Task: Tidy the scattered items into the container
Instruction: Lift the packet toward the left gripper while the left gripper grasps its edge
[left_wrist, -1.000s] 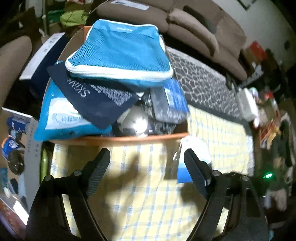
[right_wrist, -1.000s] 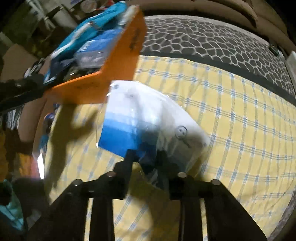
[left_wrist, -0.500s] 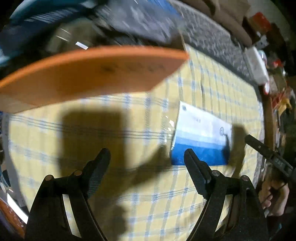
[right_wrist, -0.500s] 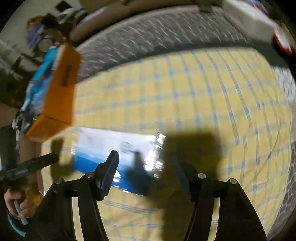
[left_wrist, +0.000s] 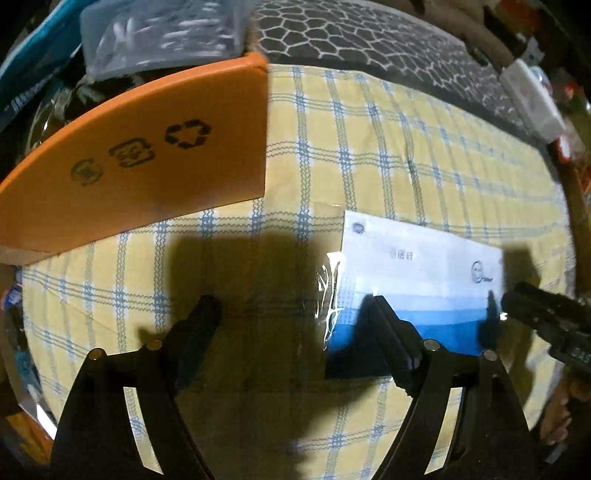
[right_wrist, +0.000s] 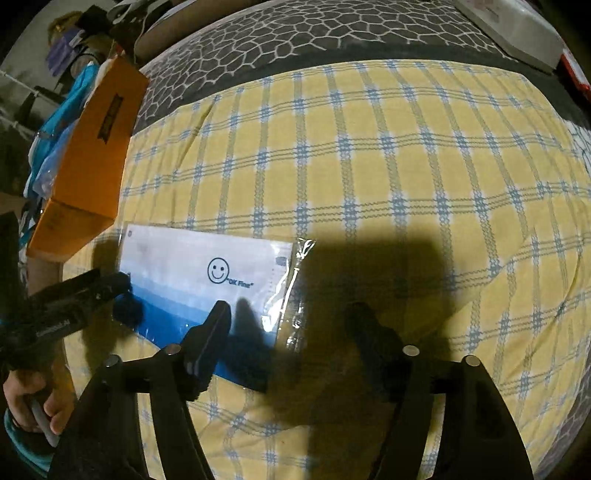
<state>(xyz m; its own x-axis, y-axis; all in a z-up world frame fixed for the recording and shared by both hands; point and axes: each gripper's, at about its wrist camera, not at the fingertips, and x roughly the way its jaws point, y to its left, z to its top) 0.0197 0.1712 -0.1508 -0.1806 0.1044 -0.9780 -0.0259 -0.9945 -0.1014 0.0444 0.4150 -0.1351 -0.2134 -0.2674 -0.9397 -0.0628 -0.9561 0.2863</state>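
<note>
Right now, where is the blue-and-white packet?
The packet lies flat on the checked cloth, just right of the orange box, outside it.

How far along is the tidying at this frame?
Mostly done: the orange box is already heaped with pouches and packets. Nothing is in hand; the left gripper and right gripper are both open over the yellow checked cloth. Left to do: the blue-and-white plastic packet lies flat on the cloth beside the box, the only loose item in view.
</note>
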